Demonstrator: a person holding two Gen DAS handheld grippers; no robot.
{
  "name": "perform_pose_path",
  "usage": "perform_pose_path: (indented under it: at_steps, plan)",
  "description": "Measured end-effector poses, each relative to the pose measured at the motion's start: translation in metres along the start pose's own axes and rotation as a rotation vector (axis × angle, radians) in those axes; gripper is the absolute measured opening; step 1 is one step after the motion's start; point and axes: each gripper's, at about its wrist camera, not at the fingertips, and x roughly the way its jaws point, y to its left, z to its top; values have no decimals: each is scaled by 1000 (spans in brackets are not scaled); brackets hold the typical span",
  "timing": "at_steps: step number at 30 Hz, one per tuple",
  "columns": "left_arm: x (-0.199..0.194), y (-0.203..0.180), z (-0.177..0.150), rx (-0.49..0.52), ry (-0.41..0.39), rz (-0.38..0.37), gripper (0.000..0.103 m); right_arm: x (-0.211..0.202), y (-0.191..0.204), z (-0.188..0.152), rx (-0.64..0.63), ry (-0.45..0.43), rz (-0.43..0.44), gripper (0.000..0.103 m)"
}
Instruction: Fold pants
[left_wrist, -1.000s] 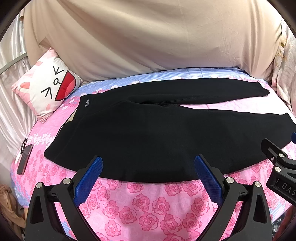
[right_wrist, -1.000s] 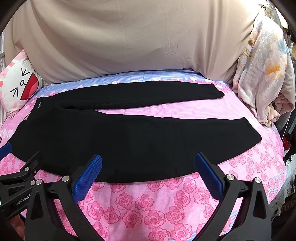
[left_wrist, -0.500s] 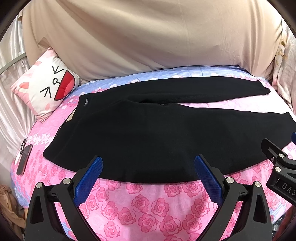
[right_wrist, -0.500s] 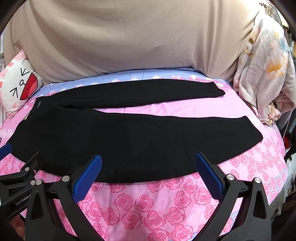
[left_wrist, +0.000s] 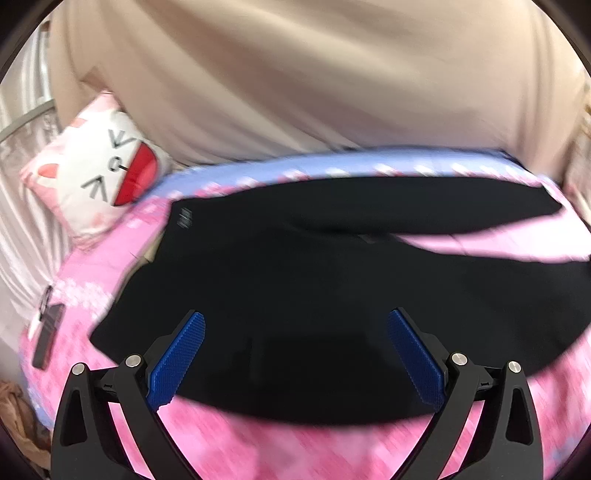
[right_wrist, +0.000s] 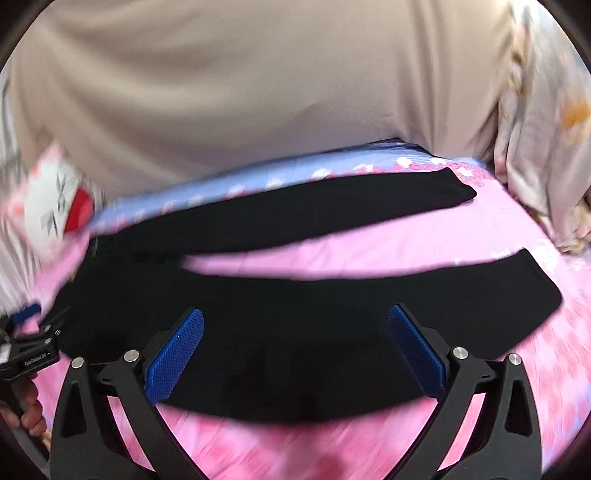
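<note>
Through the left wrist camera, we had the left tool poised over the near edge of the black pants, its blue pads spread wide apart with nothing between them. The pants lay flat on the bed, on a pink rose-print sheet, waistband toward the left and both legs running off to the right, the far leg splayed away from the near one so that a wedge of pink showed between them. We judged that spread to be the reason for the wide opening: a flat layer of cloth needs room to be pinched at its edge. A cartoon pillow leaned at the left against a beige cloth draped behind the bed, and a dark phone sat near the bed's left edge, well apart from the pants. The picture was smeared, so fine detail of the waistband label was lost to us.

Through the right wrist camera, we held the right tool just as wide open and just as empty, over the thigh of the near leg. The hem of the near leg and that of the far leg both showed at the right, well apart. The left tool's tip appeared at the left edge, by the waistband end. With one tool near each end, we took the near leg's edge as the place to grip for bringing it over the far leg. No fold was yet made.
</note>
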Motion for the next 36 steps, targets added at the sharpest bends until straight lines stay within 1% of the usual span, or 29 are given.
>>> perform_pose_path:
  at_steps: [2, 4, 6, 8, 9, 10, 12, 14, 16, 18, 21, 22, 24, 27, 29, 31, 33, 34, 35, 36]
  plan:
    - [17, 19, 20, -35, -14, 22, 98, 20, -46, 37, 42, -41, -51, 98]
    - [38, 40, 39, -84, -18, 29, 98, 41, -76, 66, 33, -48, -135, 98]
    - [60, 62, 56, -136, -8, 34, 98, 75, -106, 99, -3, -6, -222, 98]
    - [92, 89, 75, -189, 29, 69, 98, 108, -129, 121, -18, 48, -266, 98]
    - [102, 99, 81, -199, 43, 83, 98, 124, -140, 131, -20, 71, -287, 98]
    - [119, 112, 89, -214, 67, 116, 98, 142, -150, 141, -29, 103, -294, 98]
    - [146, 130, 101, -219, 99, 154, 98, 169, -164, 153, -55, 138, -333, 98]
    - [174, 147, 112, -203, 134, 189, 98, 194, -173, 163, -80, 173, -348, 98]
    - [202, 163, 121, -194, 183, 221, 98, 218, -187, 171, -86, 206, -350, 98]
    - [222, 175, 128, -174, 203, 234, 98, 238, -199, 177, -72, 250, -322, 98]
    - [248, 189, 134, -139, 241, 240, 98, 271, -219, 178, -15, 353, -277, 98]
    - [260, 197, 135, -135, 268, 227, 98, 277, -223, 177, 0, 368, -265, 98]
    - [276, 208, 137, -152, 292, 221, 98, 278, -226, 180, 17, 337, -229, 98]
    - [299, 227, 139, -198, 325, 243, 98, 280, -228, 181, 22, 328, -219, 98]
    - [314, 235, 139, -232, 356, 214, 98, 284, -228, 183, 13, 326, -222, 98]
    - [327, 240, 137, -261, 387, 169, 98, 289, -224, 185, -3, 314, -181, 98]
    - [328, 243, 137, -293, 364, 119, 94, 288, -212, 182, -47, 295, -152, 98]
    - [328, 242, 137, -304, 363, 77, 79, 288, -208, 180, -63, 295, -155, 94]
    - [327, 242, 137, -318, 358, 31, 57, 286, -206, 179, -63, 292, -145, 82]
    - [323, 241, 139, -332, 346, 4, 46, 282, -204, 179, -49, 279, -136, 75]
